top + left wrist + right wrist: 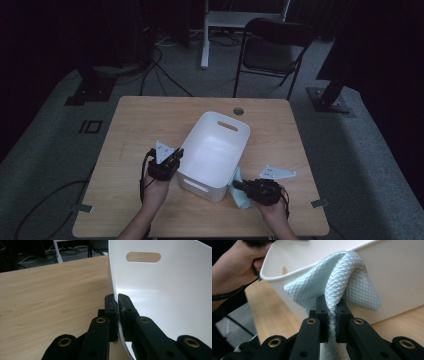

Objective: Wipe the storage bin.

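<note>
At the near edge of the wooden surface, a white plastic bin sits skewed, one short wall with its handle slot turned toward the person and its long axis running away toward the far right corner. On the bin's left long wall, the left gripper has its jaws pressed together on the thin rim, one jaw outside and one inside, as the left gripper view shows with the white wall passing straight between them. Beside the bin's near right corner, the right gripper pinches a pale blue-green cloth tightly; the cloth bunches up from the jaws, and in the right gripper view its upper fold looks to rest against or drape over the bin's rim, though I cannot tell for sure that it touches. What matters for the coming move is that the cloth lies outside the bin, low against its right wall, with the open inside up and to the left of the right jaws. My judgement is that the right hand, the nearer one, would need to lift the cloth over that rim while the left steadies the bin.
</note>
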Action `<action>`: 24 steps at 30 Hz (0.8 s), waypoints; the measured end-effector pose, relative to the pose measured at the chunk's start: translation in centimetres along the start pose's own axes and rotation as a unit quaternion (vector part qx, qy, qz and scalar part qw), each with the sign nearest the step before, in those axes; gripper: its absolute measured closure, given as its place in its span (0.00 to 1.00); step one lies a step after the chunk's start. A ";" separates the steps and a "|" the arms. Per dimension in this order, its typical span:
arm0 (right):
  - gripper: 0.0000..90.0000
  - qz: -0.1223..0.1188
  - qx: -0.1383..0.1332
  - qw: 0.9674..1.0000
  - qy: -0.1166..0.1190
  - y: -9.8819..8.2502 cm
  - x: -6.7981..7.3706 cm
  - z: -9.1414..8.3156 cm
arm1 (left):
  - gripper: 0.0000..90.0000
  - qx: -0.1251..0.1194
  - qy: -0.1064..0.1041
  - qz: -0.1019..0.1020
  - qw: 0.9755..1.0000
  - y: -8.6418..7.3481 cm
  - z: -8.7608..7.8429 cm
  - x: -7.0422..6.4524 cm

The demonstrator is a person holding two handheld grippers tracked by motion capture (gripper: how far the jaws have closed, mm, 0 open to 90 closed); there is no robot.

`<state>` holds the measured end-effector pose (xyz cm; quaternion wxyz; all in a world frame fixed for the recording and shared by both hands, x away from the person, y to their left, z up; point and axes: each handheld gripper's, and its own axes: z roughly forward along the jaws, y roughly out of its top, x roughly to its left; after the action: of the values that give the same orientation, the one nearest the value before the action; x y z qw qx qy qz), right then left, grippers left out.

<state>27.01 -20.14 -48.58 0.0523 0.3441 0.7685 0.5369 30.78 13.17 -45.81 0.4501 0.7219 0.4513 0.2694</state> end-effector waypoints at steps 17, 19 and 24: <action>0.94 0.024 -0.072 0.992 -0.103 2.4 -7.4 -3.7 | 0.97 -0.001 -0.007 -0.004 1.000 0.0 0.0 0.2; 0.94 0.026 -0.074 0.990 -0.114 2.8 -8.2 -3.8 | 0.97 0.000 -0.007 -0.005 1.000 0.0 0.0 0.2; 0.94 0.032 -0.082 0.988 -0.126 3.9 -10.2 -3.6 | 0.97 0.000 -0.009 -0.004 1.000 0.0 0.0 0.2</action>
<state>34.95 -28.27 -46.65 0.1595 0.4280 0.6977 0.5518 30.92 13.34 -45.83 0.4551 0.7223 0.4505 0.2613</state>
